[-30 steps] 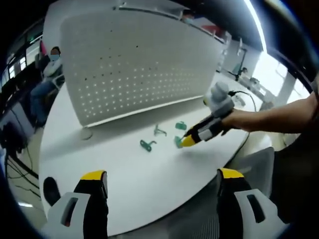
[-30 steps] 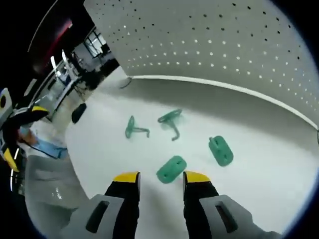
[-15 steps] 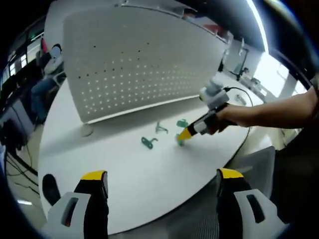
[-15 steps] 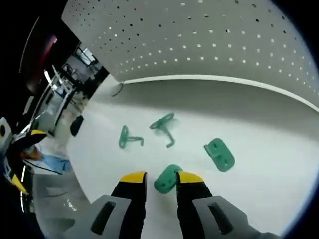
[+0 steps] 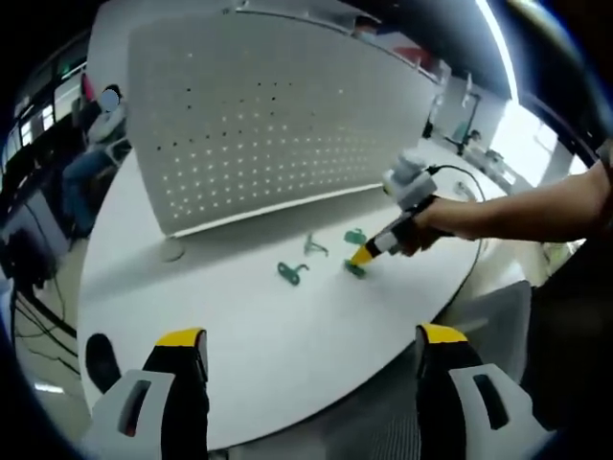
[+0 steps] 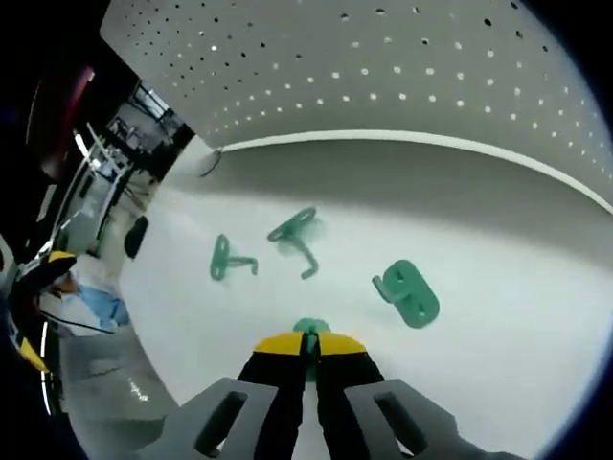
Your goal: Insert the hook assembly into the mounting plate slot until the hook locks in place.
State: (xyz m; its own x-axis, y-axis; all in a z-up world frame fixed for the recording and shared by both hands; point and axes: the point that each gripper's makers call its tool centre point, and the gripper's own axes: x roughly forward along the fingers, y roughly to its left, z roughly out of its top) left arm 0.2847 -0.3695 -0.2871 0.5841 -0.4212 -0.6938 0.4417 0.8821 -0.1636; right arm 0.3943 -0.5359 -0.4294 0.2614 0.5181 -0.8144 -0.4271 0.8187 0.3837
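In the right gripper view, the right gripper [image 6: 308,347] has its yellow-tipped jaws clenched on a green mounting plate [image 6: 308,329], of which only a sliver peeks out at the tips. Just beyond, at two o'clock, a second green plate [image 6: 410,292] lies flat on the white table [image 6: 498,316]. At twelve o'clock lies a green hook [image 6: 297,235], and at ten o'clock another hook piece [image 6: 228,261]. Behind them stands the white pegboard [image 6: 402,67]. In the left gripper view, the left gripper [image 5: 311,369] hangs over the near table edge with jaws released, well apart from the parts; a person's hand [image 5: 431,222] holds the right gripper at the green pieces.
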